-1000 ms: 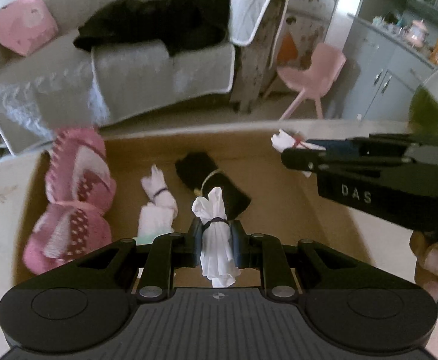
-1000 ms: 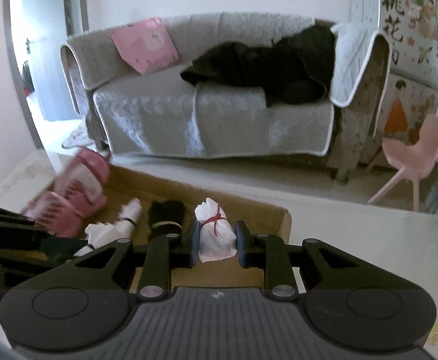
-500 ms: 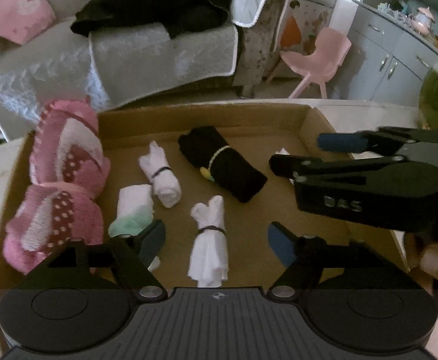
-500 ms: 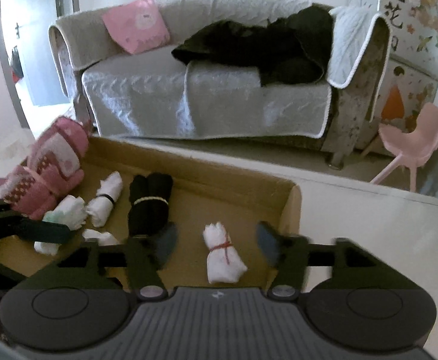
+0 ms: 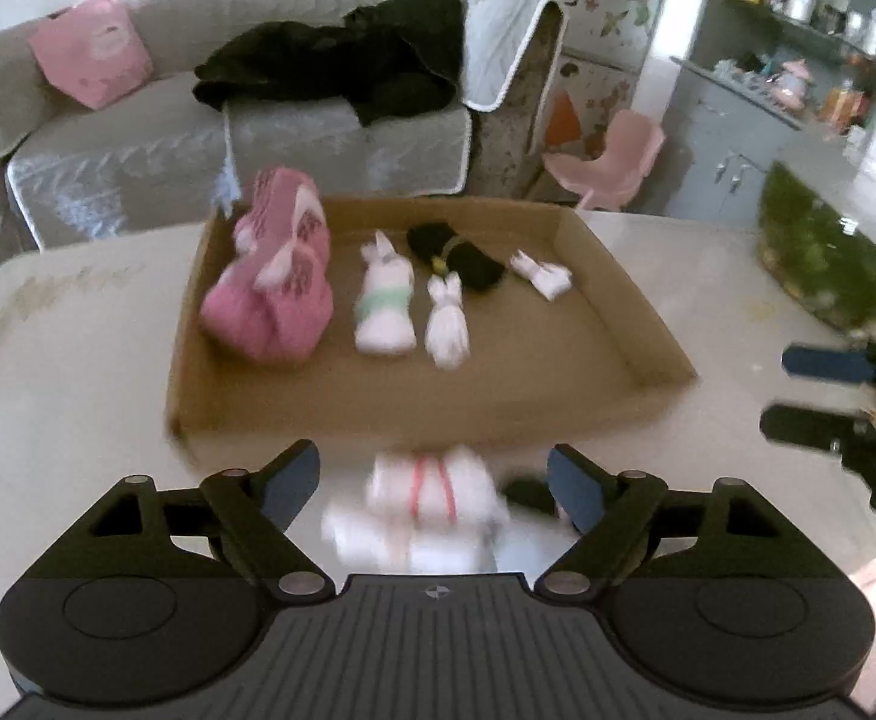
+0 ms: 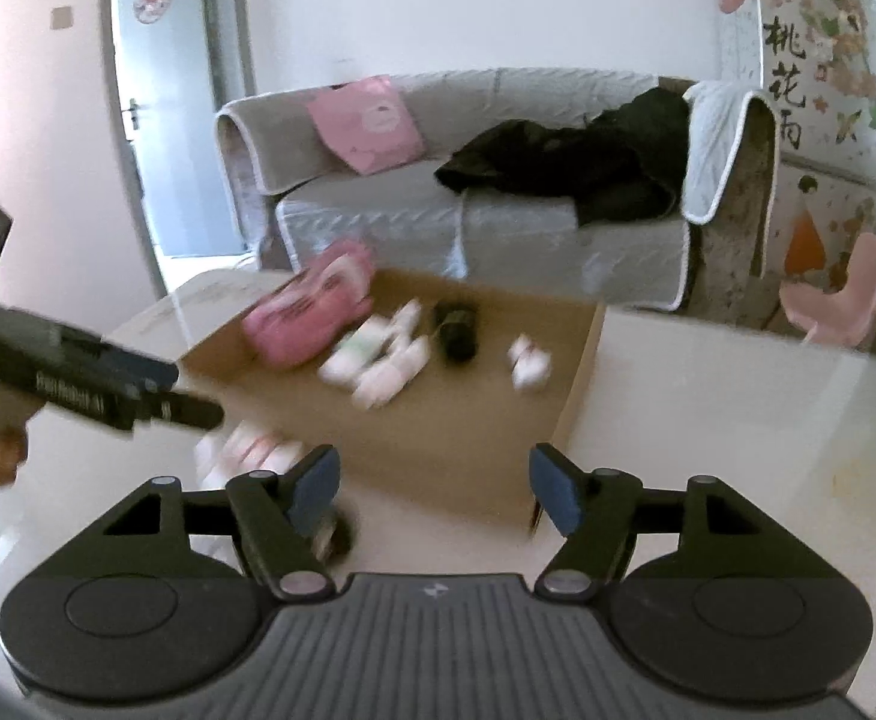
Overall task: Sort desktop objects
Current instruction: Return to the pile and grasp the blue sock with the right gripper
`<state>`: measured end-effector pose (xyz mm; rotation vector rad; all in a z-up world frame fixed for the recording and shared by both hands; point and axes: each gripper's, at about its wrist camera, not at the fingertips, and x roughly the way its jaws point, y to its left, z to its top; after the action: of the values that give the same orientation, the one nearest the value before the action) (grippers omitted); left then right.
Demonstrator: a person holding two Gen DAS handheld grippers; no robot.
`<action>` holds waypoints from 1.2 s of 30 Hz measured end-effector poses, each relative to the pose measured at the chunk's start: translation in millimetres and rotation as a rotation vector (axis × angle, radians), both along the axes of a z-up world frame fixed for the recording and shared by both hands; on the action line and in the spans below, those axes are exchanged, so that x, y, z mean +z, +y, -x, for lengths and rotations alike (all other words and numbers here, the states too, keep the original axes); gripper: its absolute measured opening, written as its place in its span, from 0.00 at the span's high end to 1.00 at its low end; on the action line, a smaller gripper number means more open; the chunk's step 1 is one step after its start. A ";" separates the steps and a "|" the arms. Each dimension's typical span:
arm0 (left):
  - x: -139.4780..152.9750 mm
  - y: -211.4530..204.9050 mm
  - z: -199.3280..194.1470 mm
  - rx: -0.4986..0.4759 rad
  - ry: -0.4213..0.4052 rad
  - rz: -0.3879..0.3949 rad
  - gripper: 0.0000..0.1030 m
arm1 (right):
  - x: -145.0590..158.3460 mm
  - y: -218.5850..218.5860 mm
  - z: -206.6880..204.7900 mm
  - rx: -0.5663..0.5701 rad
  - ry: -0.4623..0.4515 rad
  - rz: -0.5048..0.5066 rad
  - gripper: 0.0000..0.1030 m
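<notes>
The pale tabletop (image 5: 78,360) carries a shallow cardboard tray (image 5: 630,324), and that tray looks to be where the rolled things get sorted. Biggest inside it is the pink bundle (image 5: 270,300) against the left wall, then the white roll with a green band (image 5: 384,306), the black roll (image 5: 462,255), a plain white roll (image 5: 447,324) and a small white roll (image 5: 543,275) near the right wall, lined up side by side, probably so each stays easy to pick out. One white bundle tied in red (image 5: 426,510) is not yet in: it lies on the tabletop just outside the near wall. The left gripper (image 5: 435,483) hangs over it, fingers spread wide either side and not touching it, having just been opening. The right gripper (image 6: 432,489) is likewise parted and empty, its fingers just opened too
</notes>
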<state>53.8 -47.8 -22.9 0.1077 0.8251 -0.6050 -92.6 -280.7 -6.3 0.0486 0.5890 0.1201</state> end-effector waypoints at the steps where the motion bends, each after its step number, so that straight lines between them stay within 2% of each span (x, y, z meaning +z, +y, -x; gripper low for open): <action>1: -1.3 8.7 12.8 0.011 -0.002 0.003 0.15 | -3.5 3.5 11.1 -0.003 0.001 -0.003 0.35; 6: -13.6 35.0 61.8 0.022 0.032 0.031 0.13 | -22.4 18.3 57.8 -0.023 0.007 -0.052 0.35; 9: -21.9 32.6 79.4 0.027 0.015 -0.006 0.12 | -29.6 33.0 76.8 -0.050 -0.006 -0.054 0.34; 12: -31.8 30.2 87.5 0.004 0.028 -0.003 0.11 | -32.9 49.0 91.3 -0.097 -0.033 -0.065 0.12; 14: -37.1 29.0 89.5 0.002 0.026 -0.002 0.09 | -39.3 61.4 98.3 -0.086 -0.041 -0.077 0.10; 19: -46.6 22.9 86.1 0.004 0.039 -0.009 0.06 | -58.4 91.4 95.9 -0.086 -0.034 -0.013 0.05; 28: -53.7 10.7 93.5 -0.053 0.025 -0.051 0.02 | -72.7 102.8 60.0 -0.144 -0.012 -0.036 0.06; 33: -62.2 4.0 87.2 -0.046 0.041 -0.090 0.02 | -78.4 93.0 63.4 -0.175 -0.020 -0.063 0.15; 36: -64.4 2.3 86.2 -0.048 0.056 -0.084 0.03 | -78.9 88.9 66.6 -0.192 -0.028 -0.066 0.24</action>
<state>-32.4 -45.6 -87.3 0.1886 0.9042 -0.6205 -159.2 -191.8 -85.2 0.1667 0.5497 -0.0465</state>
